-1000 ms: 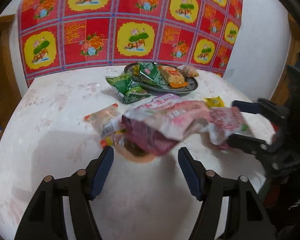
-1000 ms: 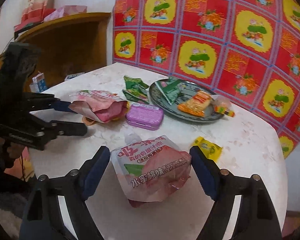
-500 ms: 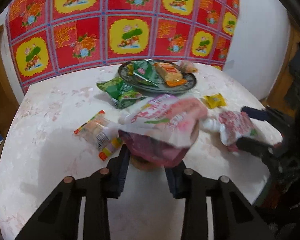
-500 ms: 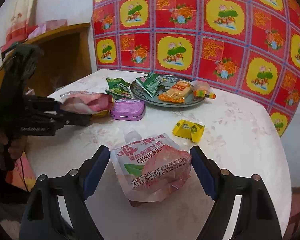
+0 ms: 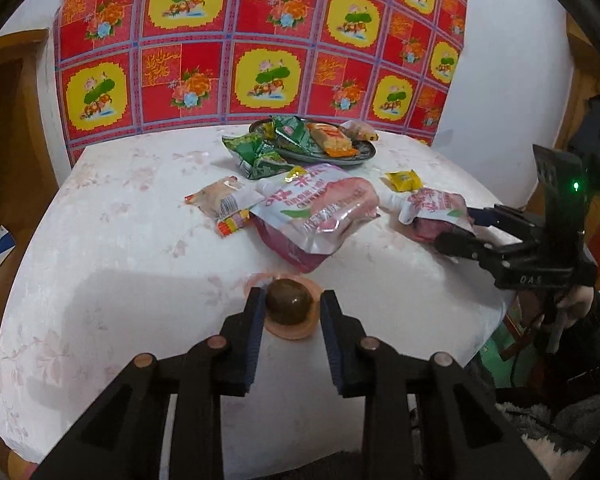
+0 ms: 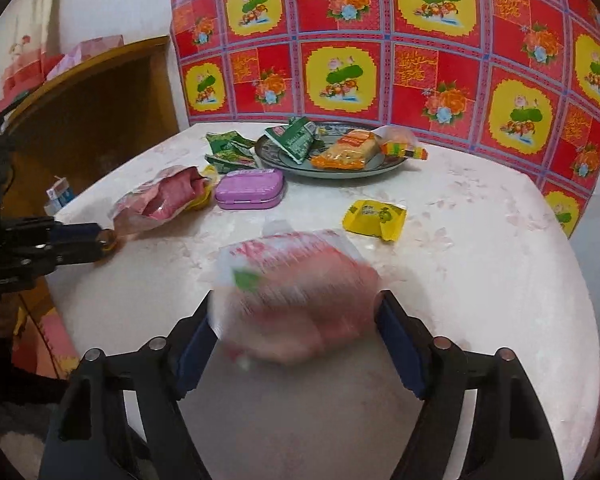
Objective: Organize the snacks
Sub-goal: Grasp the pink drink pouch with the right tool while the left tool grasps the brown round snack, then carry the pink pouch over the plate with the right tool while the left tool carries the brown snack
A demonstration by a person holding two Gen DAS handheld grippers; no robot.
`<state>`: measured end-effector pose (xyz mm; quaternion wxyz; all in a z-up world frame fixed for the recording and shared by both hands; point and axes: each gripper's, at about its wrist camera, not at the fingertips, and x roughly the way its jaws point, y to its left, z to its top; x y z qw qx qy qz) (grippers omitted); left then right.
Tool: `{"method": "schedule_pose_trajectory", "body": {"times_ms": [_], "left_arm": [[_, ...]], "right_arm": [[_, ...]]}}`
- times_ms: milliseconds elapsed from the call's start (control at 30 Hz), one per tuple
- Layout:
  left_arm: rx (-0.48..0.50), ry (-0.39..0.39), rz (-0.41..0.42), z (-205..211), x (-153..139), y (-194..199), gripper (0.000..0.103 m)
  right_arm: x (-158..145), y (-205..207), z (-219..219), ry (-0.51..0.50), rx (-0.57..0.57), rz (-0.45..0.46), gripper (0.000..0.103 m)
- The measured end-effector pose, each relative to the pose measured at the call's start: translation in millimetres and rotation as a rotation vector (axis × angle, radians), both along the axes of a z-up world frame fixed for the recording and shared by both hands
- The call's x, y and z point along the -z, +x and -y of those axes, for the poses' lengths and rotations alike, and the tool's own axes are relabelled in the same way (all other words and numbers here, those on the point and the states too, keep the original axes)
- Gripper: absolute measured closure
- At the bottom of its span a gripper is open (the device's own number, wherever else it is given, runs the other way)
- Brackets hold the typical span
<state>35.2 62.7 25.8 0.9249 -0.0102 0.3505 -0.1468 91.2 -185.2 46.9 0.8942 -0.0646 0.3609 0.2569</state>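
Observation:
My left gripper (image 5: 291, 300) is closing, its pads against a round peach packet with a brown egg (image 5: 290, 307) on the table's near part. Just beyond lies a large pink drink pouch (image 5: 320, 208). My right gripper (image 6: 296, 306) is closing on a second pink pouch (image 6: 296, 280), which is blurred and bulges between the pads. In the left wrist view that right gripper (image 5: 454, 226) pinches the crumpled pouch (image 5: 432, 206) at the table's right edge. In the right wrist view the left gripper (image 6: 104, 236) reaches in from the left.
A dark plate (image 6: 340, 172) with several packets stands at the back by the patterned cloth. Green packets (image 5: 260, 156), a purple tin (image 6: 250, 190), a yellow packet (image 6: 374, 218) and a clear-wrapped snack (image 5: 224, 200) lie around. A wooden cabinet (image 6: 92, 112) stands left.
The left jaws closed on the egg packet and drew it back out from under the large pouch. The right jaws narrowed, and the pouch between them now bulges.

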Motion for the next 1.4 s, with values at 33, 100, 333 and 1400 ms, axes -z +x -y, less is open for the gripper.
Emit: {"method": "schedule_pose_trajectory", "body": {"times_ms": [33, 100, 333, 1400], "left_arm": [[0.0, -0.004, 0.001, 0, 0, 0, 0.074], [-0.001, -0.005, 0.0, -1, 0, 0, 0.074], [-0.001, -0.055, 0.006, -6, -3, -6, 0.075], [0.215, 0.17, 0.038, 59, -50, 171, 0.075]], "right_arm": [[-1, -1, 1, 0.005, 0.001, 0.006, 0.025], [-4, -1, 6, 0.059, -0.013, 0.012, 0.025], [-7, -1, 17, 0.121, 0.006, 0.021, 0.032], [-51, 109, -38, -0.204, -0.022, 0.254, 0.032]]}}
